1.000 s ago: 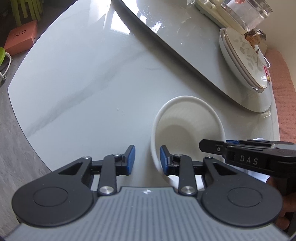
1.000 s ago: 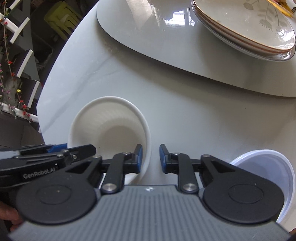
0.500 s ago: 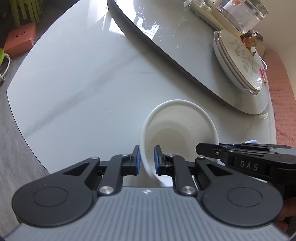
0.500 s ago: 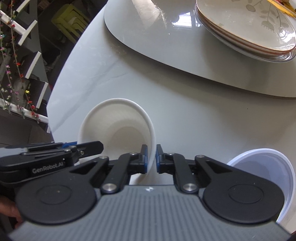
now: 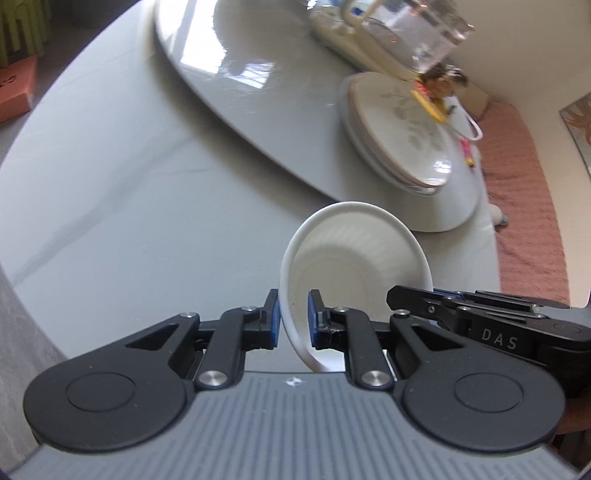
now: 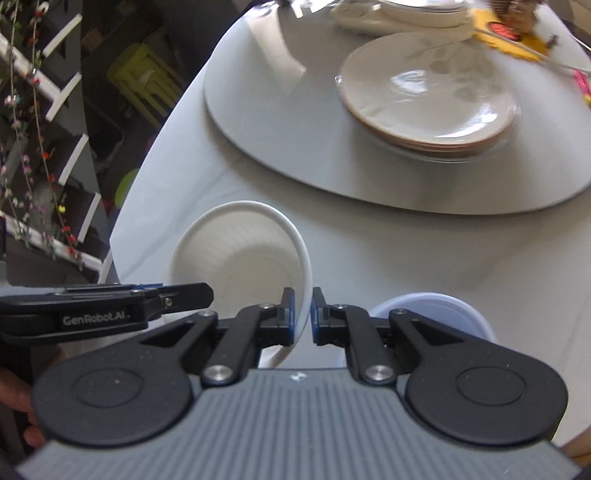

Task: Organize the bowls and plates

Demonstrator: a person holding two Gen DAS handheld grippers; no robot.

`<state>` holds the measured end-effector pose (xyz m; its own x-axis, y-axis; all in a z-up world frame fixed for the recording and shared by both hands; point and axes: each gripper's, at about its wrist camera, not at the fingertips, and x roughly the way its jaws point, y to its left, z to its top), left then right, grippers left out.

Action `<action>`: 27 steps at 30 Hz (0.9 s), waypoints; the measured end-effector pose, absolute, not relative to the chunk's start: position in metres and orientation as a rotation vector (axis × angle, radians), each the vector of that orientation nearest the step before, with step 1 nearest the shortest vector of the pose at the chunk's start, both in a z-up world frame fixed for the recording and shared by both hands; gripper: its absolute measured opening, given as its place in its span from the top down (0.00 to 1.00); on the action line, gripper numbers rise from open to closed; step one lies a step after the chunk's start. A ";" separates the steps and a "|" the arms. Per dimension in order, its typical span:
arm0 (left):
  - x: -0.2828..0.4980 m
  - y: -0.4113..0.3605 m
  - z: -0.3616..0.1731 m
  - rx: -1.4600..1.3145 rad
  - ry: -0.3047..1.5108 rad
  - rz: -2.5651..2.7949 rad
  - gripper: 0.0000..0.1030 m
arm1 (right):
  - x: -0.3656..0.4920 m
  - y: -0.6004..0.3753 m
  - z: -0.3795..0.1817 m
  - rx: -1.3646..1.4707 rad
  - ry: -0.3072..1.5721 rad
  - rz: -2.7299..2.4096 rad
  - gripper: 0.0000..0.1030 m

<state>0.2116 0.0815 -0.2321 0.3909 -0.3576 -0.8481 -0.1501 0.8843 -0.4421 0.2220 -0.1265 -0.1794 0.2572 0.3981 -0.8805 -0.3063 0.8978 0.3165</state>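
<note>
- Item: plain white round bowl (image 5: 354, 258), glossy, apparently ceramic, with a thin flared rim and deep sloping walls. It is held clear of the pale grey marbled tabletop (image 5: 129, 177) near its front edge, tilted so its mouth faces away from both cameras.
- Handling, judged: stiff and breakable; likely moderate weight; the glaze looks slippery, so a rim pinch could slide if the bowl swings. Keep it fairly level and set it down gently, base first.
- Hold points: the rim wall on two opposite sides, one pad inside and one outside, as it is held now. A single-side hold would let it pivot.
- Left hand-held gripper (image 5: 292, 319): blue pads pinch the bowl's rim on its left side.
- Right hand-held gripper (image 6: 303, 317): jaws nearly pressed together, pinching the thin rim on the bowl's right side.
- Just beside, at the tabletop's front right edge: a translucent white plastic bowl (image 6: 436, 314), partly hidden behind the right hand-held gripper.
- Further out: a round grey raised turntable (image 6: 280, 122) on the middle of the tabletop, carrying a stack of cream leaf-patterned plates with brown rims (image 6: 428, 96) near its right side.
- Beyond the plates: a cream appliance with a clear jug (image 5: 399, 33), blurred.
</note>
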 end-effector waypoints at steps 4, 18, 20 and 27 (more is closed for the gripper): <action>0.220 0.061 -0.224 -0.497 1.176 -0.185 0.83 | 0.218 -0.159 -0.170 0.150 1.216 0.441 0.89; 0.234 -0.003 -0.212 -0.410 1.215 -0.267 0.83 | 0.211 -0.214 -0.159 0.209 1.212 0.395 0.89; 0.235 -0.014 -0.217 -0.390 1.228 -0.270 0.83 | 0.210 -0.219 -0.161 0.204 1.211 0.385 0.89; 0.239 -0.039 -0.236 -0.343 1.287 -0.259 0.83 | 0.206 -0.231 -0.179 0.175 1.259 0.365 0.89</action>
<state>0.2393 -0.0394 -0.2355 0.2624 -0.3751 -0.8891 -0.0026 0.9211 -0.3894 0.2061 -0.2311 -0.1786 0.2595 0.3622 -0.8952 -0.1725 0.9295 0.3260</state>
